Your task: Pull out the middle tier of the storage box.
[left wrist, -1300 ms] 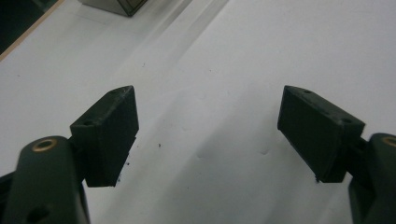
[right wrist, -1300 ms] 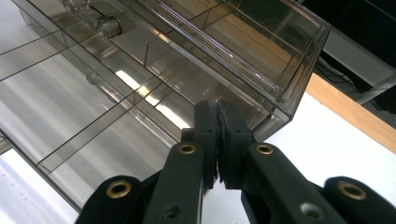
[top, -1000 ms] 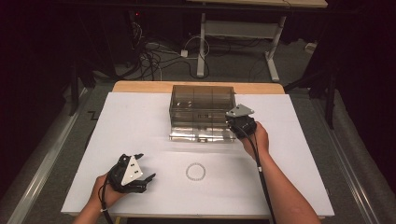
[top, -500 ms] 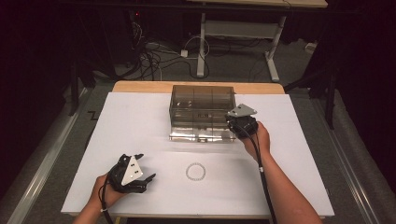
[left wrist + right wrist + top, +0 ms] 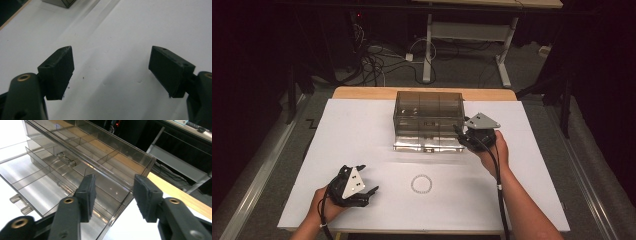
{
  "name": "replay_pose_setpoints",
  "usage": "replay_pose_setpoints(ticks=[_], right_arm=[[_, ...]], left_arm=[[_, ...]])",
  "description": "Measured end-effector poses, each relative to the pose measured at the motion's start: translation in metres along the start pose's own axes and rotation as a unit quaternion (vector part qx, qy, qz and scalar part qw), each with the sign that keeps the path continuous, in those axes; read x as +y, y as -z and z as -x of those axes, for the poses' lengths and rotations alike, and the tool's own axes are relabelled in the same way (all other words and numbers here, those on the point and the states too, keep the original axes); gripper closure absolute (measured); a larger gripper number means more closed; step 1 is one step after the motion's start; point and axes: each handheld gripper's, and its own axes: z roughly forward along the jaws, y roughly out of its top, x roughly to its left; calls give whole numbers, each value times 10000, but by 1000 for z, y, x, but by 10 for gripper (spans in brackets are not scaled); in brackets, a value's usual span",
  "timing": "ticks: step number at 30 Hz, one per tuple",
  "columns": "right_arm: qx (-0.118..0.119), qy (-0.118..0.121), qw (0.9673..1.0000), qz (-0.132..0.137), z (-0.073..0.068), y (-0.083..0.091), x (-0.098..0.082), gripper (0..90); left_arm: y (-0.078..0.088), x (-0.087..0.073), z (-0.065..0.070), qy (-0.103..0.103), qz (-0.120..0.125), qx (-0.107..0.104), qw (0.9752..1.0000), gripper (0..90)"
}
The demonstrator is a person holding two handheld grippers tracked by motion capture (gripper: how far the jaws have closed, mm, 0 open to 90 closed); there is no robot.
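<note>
High view: clear plastic box [image 5: 428,112] in the upper middle, lid flat in front. Right gripper [image 5: 460,135] at its right corner, jaws just opened halfway, box corner between them, not squeezed. Could bump the box and slide it. Left gripper [image 5: 366,179] at lower left, wide open, holding nothing. Empty-looking little rooms inside the box.

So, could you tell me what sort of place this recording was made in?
Probably a lab or workshop: a white-covered table holding a clear organiser box, cables bundled on the floor, and a metal desk frame behind in a dark room.
</note>
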Motion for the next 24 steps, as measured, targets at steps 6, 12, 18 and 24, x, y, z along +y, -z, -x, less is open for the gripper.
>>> replay_pose_setpoints(ticks=[6,12,18,24], right_arm=[[40,-7,10000,88,0,6,-4,414],[58,-105,9997,190,2,13,-9,367],[-69,-145,9992,353,4,22,-15,298],[-22,-136,9993,342,7,31,-21,235]], left_arm=[[0,0,0,16,5,1,10000,203],[0,0,0,-13,-20,7,10000,203],[-1,0,1,-5,-23,7,10000,203],[-1,1,1,-3,-24,1,10000,203]])
